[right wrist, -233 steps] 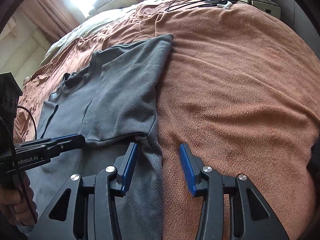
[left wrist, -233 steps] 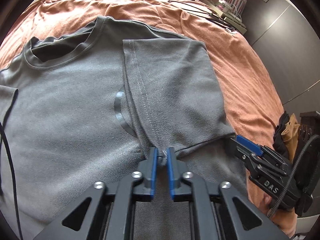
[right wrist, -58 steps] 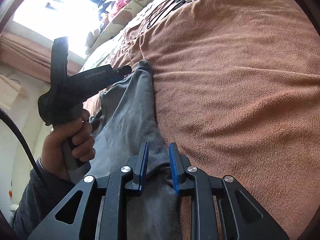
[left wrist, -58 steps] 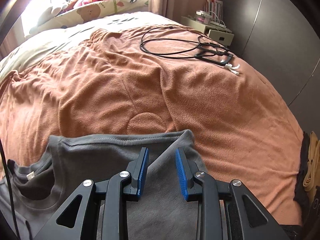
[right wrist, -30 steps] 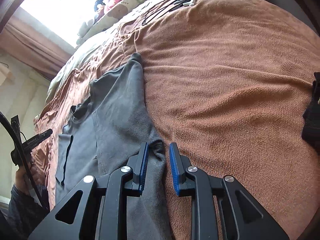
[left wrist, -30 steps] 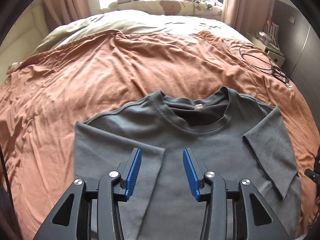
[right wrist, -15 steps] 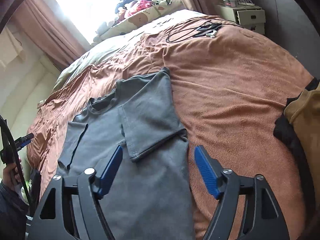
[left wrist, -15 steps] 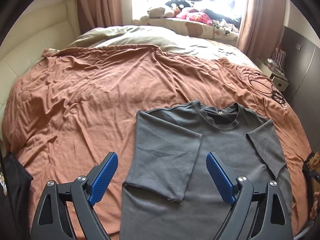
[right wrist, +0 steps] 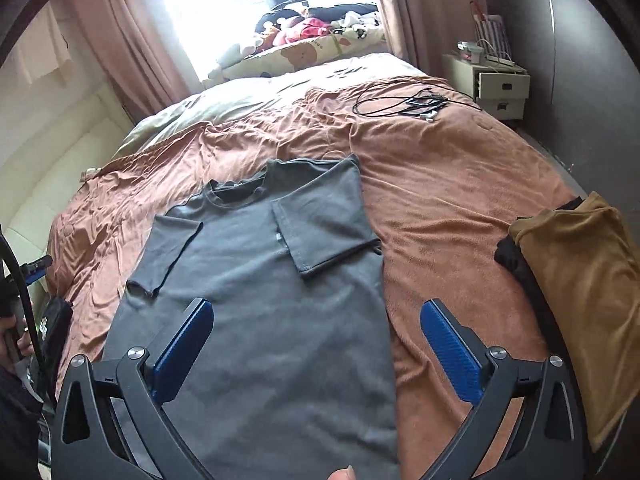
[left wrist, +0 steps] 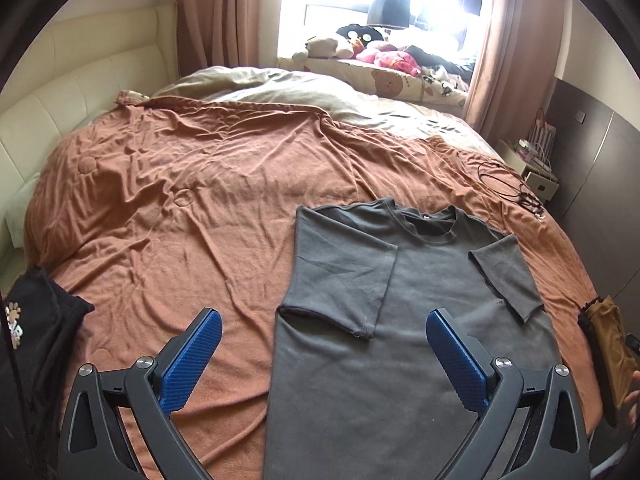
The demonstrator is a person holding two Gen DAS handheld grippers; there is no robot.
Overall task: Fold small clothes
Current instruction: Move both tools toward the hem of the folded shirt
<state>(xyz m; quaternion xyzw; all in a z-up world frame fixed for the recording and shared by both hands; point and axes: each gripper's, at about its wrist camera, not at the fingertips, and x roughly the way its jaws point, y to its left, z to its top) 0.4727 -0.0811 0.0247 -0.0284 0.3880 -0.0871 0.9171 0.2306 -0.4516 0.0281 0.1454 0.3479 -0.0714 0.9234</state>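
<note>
Grey T-shirt (left wrist: 400,320) flat on bed (left wrist: 180,200), sleeves folded in.
Your left gripper (left wrist: 324,350) and right gripper (right wrist: 316,340) have just opened wide, both empty; tan garment (right wrist: 580,280) at 3 o'clock.

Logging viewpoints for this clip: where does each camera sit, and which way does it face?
Left wrist: on the left gripper, angled down the bed at the grey T-shirt; its jaws stand wide open.
Right wrist: on the right gripper, facing the same T-shirt, jaws wide open; a hand shows at far left.
Shared: T-shirt, brown blanket, window.
</note>
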